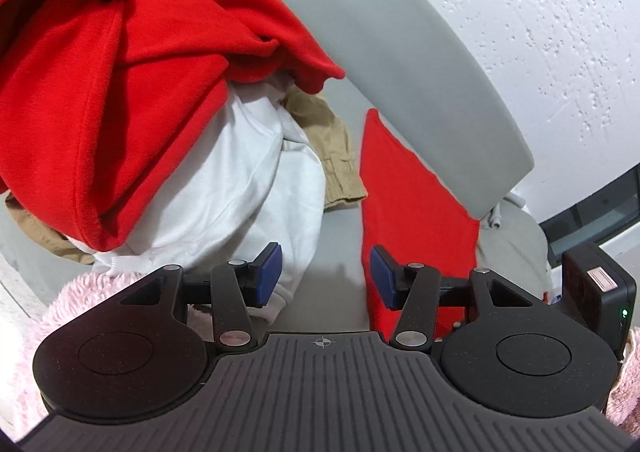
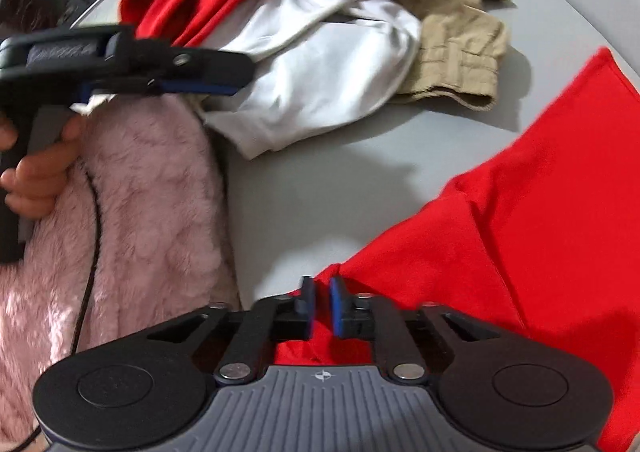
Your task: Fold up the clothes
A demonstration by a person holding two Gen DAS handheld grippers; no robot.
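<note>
While the left tool gapes empty, the right tool pinches the red garment; no writing reads.

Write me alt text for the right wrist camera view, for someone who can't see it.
The right gripper pinches a corner of a flat red garment on a grey table. Behind lies a heap of red, white and tan clothes. At left, a hand holds the left gripper above a pink fluffy fabric.
</note>
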